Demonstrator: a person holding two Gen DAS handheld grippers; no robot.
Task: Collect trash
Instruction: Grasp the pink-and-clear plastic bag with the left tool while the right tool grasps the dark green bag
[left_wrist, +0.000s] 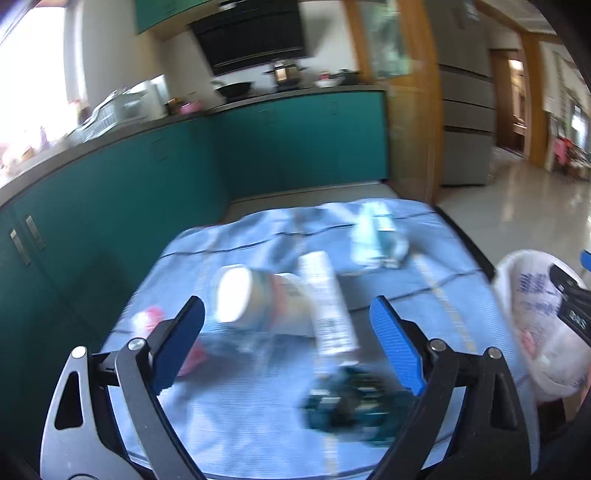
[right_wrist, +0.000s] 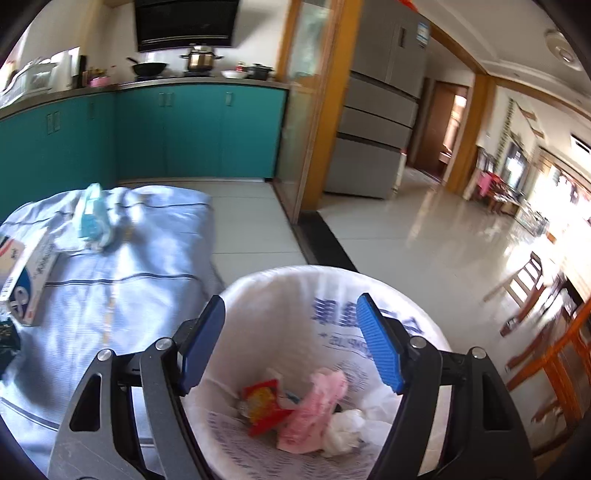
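The trash lies scattered on a bench (left_wrist: 258, 424) draped in a pale blue cloth (right_wrist: 110, 295): a white cup (left_wrist: 255, 299) tipped on its side, a long white box (left_wrist: 330, 306) leaning across it, a dark green crumpled wrapper (left_wrist: 347, 406) nearest the camera, a pink-and-red scrap (left_wrist: 147, 317) at the left edge, and a light blue packet (right_wrist: 94, 216) at the far end. Beside the bench stands a bin lined with a white printed bag (right_wrist: 295, 295); at its bottom rest a red-and-yellow wrapper (right_wrist: 262, 404), a pink crumpled piece (right_wrist: 317, 410) and a white wad (right_wrist: 345, 430).

The left tongs (left_wrist: 286, 341) hover wide apart over the cup and box, gripping nothing. The right tongs (right_wrist: 291, 341) hang parted above the bin's mouth, also empty.

The left wrist view is smeared with blur, so print on the box and wrapper cannot be read. In the right wrist view the box is cut off at the left edge.

Behind are teal cabinets (right_wrist: 192, 129) under a counter with pots, a grey refrigerator (right_wrist: 380, 122), and a glossy tiled floor (right_wrist: 424, 251).
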